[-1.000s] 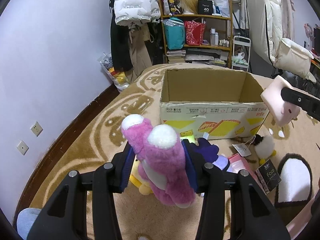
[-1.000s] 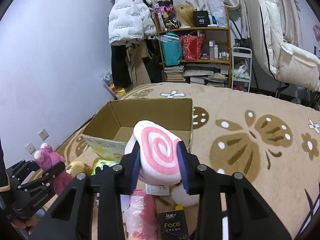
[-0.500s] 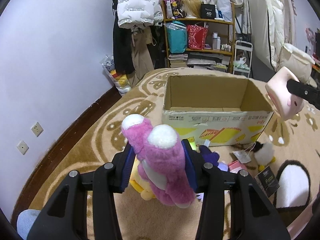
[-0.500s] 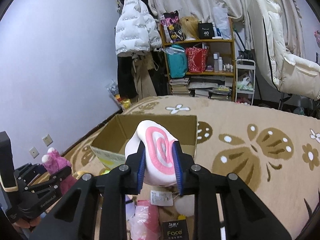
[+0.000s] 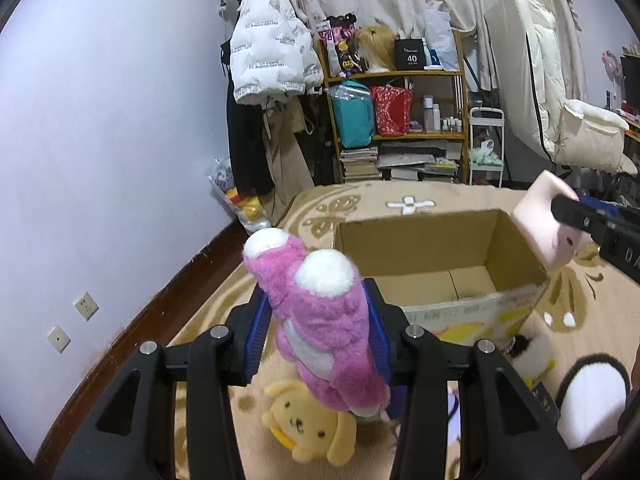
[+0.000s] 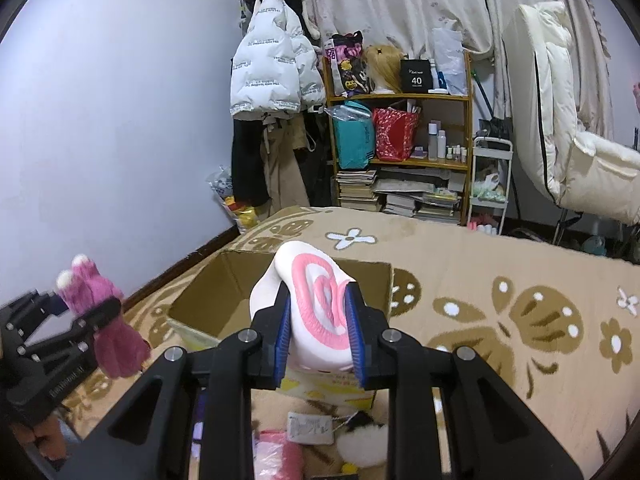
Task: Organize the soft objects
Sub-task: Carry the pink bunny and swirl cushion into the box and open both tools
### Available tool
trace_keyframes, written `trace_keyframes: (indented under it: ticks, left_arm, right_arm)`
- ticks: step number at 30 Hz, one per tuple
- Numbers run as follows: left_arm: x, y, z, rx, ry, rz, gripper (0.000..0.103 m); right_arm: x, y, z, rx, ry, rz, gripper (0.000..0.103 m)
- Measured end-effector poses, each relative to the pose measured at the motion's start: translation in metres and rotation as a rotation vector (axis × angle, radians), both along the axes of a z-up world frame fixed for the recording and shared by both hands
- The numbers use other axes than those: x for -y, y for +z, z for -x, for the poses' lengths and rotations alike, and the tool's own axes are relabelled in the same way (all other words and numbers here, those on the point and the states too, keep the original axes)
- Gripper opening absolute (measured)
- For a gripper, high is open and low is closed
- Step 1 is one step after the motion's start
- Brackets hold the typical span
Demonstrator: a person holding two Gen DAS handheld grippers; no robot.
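My left gripper (image 5: 316, 330) is shut on a pink plush toy (image 5: 320, 320) with white paws, held in the air in front of an open cardboard box (image 5: 440, 276) on the carpet. My right gripper (image 6: 316, 330) is shut on a white plush with a pink swirl (image 6: 312, 304), held above the box's near edge (image 6: 280, 276). The swirl plush shows as a pale pink block (image 5: 548, 220) over the box's right corner in the left wrist view. The left gripper and pink toy (image 6: 100, 312) show at the left of the right wrist view. The box looks empty inside.
A yellow bear plush (image 5: 308, 428), a white-and-black plush (image 5: 528, 356), a fluffy slipper (image 5: 592, 400) and small packets (image 6: 276, 456) lie on the flowered carpet before the box. A shelf (image 5: 396, 120), hung coats (image 5: 272, 60) and a folded mattress (image 5: 532, 80) stand behind.
Both grippers have risen with their toys. The swirl plush has moved up over the box, and the view into the box has opened.
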State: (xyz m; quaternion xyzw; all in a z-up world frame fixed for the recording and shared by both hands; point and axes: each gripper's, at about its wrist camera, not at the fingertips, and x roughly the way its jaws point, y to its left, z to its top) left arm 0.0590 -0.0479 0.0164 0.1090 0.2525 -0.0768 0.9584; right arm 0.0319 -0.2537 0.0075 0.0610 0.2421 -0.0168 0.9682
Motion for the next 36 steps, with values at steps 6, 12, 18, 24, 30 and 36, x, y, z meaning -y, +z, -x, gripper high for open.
trace_keyframes:
  ticks: [6, 12, 18, 24, 30, 36]
  left_arm:
    - [0.006, 0.006, -0.026, 0.022, 0.005, -0.003, 0.043]
    - [0.01, 0.004, -0.053, 0.017, -0.005, -0.003, 0.043]
    - [0.023, 0.002, -0.076, 0.025, -0.023, -0.027, 0.043]
    - [0.034, 0.0, -0.096, 0.013, -0.046, -0.003, 0.043]
    - [0.052, -0.014, -0.106, -0.034, -0.098, -0.001, 0.043]
    - [0.066, -0.037, -0.11, -0.1, -0.13, -0.019, 0.044]
  right_arm:
    - [0.002, 0.0, -0.023, 0.002, -0.014, 0.033, 0.026]
    - [0.005, 0.0, -0.043, -0.005, -0.011, 0.046, 0.026]
    - [0.008, -0.006, -0.068, -0.021, -0.005, 0.071, 0.027]
    - [0.013, -0.018, -0.088, -0.036, 0.0, 0.078, 0.027]
    - [0.02, -0.025, -0.102, -0.041, 0.013, 0.052, 0.027]
    - [0.022, -0.034, -0.107, -0.061, 0.027, 0.027, 0.028]
